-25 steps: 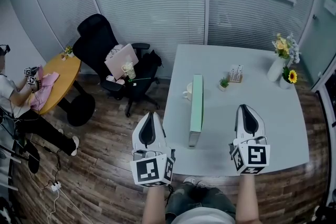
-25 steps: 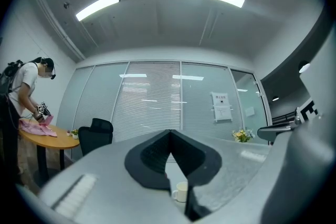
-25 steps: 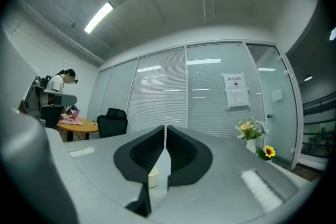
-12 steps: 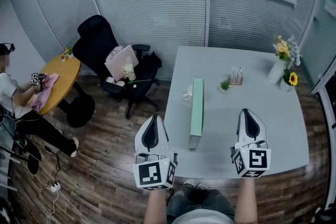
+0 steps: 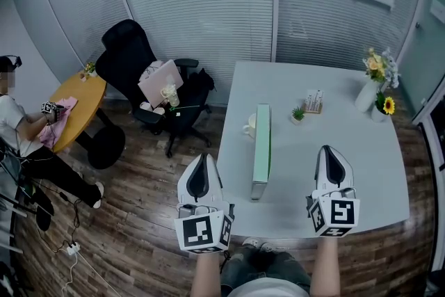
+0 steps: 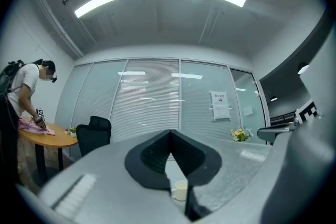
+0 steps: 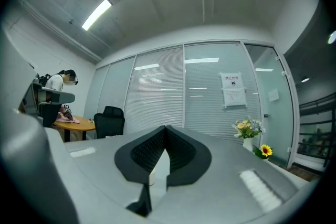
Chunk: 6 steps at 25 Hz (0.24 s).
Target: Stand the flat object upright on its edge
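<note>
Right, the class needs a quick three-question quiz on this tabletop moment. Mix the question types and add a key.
1. True or false: the green flat object lies flat on the white table.
2. Which gripper touches it? A: left gripper. B: right gripper. C: neither.
3. Fill in: in the head view, the white cup stands just to the object's ____.

Key: 1 false, it stands on its edge; 2 C, both are shut and empty; 3 left.
</note>
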{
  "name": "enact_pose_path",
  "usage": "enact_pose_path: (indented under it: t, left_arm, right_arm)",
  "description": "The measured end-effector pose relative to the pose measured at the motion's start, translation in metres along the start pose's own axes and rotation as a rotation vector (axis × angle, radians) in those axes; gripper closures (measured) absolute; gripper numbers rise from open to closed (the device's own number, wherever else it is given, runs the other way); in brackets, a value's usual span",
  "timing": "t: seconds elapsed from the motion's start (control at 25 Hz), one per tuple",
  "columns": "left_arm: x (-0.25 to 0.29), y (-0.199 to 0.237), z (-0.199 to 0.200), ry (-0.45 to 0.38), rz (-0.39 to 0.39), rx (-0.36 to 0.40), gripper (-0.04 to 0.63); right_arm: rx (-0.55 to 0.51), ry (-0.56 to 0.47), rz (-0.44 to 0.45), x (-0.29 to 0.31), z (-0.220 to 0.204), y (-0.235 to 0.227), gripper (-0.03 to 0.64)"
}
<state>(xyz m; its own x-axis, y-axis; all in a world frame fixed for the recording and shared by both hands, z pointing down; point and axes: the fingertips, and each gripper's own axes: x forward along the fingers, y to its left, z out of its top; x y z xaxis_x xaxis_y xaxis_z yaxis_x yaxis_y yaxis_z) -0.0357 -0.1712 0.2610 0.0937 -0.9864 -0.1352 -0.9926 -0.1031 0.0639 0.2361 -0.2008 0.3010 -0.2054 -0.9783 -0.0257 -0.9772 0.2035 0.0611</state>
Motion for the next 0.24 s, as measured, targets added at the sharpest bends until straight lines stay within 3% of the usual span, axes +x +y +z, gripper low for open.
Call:
enact_pose_path:
  t: [0.24]
  left_arm:
    - [0.0019,0.0021,-0.0018,-0.006,0.008,0.000,0.595]
  right_arm:
    - [-0.004,0.005,0.005,0.0038,-0.0014,0.0017,0.594]
